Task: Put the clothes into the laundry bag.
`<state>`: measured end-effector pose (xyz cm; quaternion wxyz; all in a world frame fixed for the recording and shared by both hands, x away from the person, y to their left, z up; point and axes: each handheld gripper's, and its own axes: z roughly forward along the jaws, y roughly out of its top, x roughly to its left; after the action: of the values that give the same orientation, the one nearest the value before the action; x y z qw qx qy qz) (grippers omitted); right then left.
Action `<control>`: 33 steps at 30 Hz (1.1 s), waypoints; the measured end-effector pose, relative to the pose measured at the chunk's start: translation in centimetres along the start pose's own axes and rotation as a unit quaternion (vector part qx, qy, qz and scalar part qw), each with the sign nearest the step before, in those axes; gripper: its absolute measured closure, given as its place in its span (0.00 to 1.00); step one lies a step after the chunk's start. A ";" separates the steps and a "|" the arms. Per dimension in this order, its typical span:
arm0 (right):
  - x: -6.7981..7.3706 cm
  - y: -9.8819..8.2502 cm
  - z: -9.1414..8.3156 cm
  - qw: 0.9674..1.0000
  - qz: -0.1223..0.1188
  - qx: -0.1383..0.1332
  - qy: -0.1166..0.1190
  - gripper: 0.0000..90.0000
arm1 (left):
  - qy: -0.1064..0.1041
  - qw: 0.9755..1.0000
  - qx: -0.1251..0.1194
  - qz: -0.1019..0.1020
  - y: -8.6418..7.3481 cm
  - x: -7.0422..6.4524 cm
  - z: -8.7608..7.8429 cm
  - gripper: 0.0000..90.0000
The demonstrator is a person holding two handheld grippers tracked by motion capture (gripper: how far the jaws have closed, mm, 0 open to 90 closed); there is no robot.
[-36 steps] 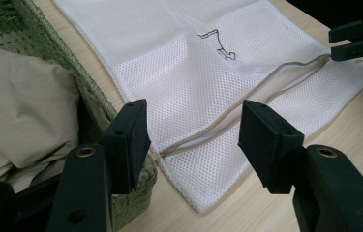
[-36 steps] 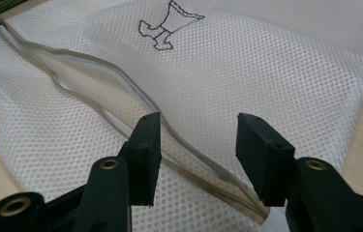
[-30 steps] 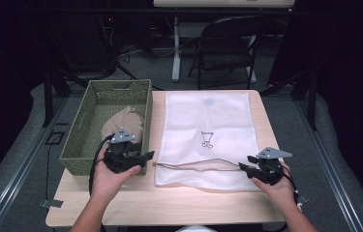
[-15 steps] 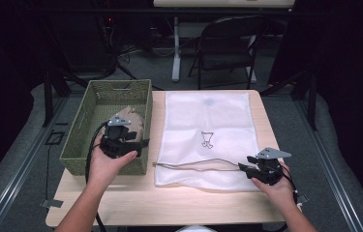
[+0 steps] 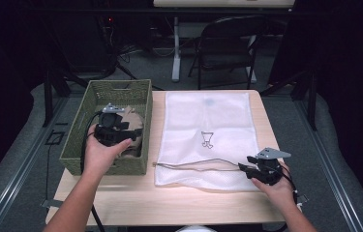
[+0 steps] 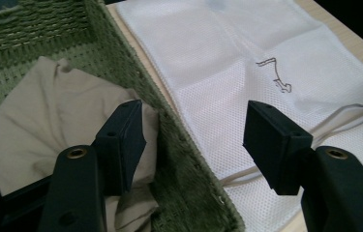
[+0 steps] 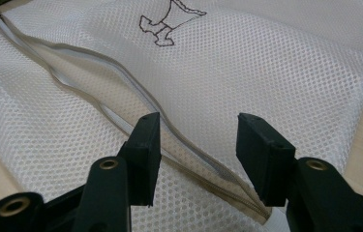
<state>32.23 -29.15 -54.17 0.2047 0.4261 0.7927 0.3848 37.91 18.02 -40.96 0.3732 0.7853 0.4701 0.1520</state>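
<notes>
The green woven basket (image 5: 75, 140) serves as the landmark; it stands at the left end of the table (image 5: 135, 203). Inside it lies the beige cloth (image 5: 133, 121), crumpled against the wall nearest the mesh bag. It looks like a light, soft garment that will sag and fold when lifted, so a pinch on a raised fold near its middle should carry it better than a grip on a thin edge, which could leave most of it trailing over the rim. The left gripper (image 5: 133, 133) hovers over that cloth, just inside the basket's right wall. In the left gripper view its jaws stand apart with nothing pressed between them, one jaw over the cloth (image 6: 48, 125) and the other over the bag; they have just been opening further.

Directly right of the basket, touching or nearly touching its wall, the white mesh laundry bag (image 5: 208, 121) lies flat. It is thin, limp and probably a little slippery, so it will not hold its mouth open unaided. Its zipper (image 5: 193, 166) runs along the edge nearest the person and appears unzipped, with the two tapes gaping.

Farthest from the basket, at the bag's near right corner, the right gripper (image 5: 245, 169) rests low over the zipper's end. In the right gripper view the jaws stand released on either side of the zipper tape (image 7: 121, 82), pressing nothing. The stiffer tape edge looks like the best hold for lifting the mouth open.
</notes>
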 end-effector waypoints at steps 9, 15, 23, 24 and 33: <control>0.0 0.0 0.1 1.000 -0.001 0.001 0.000 0.57 | 0.019 0.999 0.014 -0.032 0.7 2.4 0.8 0.46; 0.0 0.0 0.1 1.000 -0.001 0.001 0.001 0.57 | 0.029 0.998 0.024 -0.045 1.2 3.5 1.1 0.48; 0.0 0.0 0.1 1.000 -0.003 0.003 0.000 0.57 | 0.055 0.996 0.033 -0.068 1.8 5.0 2.0 0.51; 0.0 0.0 0.1 1.000 -0.003 0.002 0.000 0.57 | 0.059 0.995 0.038 -0.069 1.8 5.2 2.1 0.50; 0.0 0.0 0.1 1.000 -0.003 0.001 0.001 0.57 | 0.068 0.992 0.065 -0.089 1.9 6.5 3.2 0.43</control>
<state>32.25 -29.14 -54.23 0.2047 0.4239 0.7946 0.3834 44.26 21.60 -42.45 0.3004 0.7509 0.5710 0.1407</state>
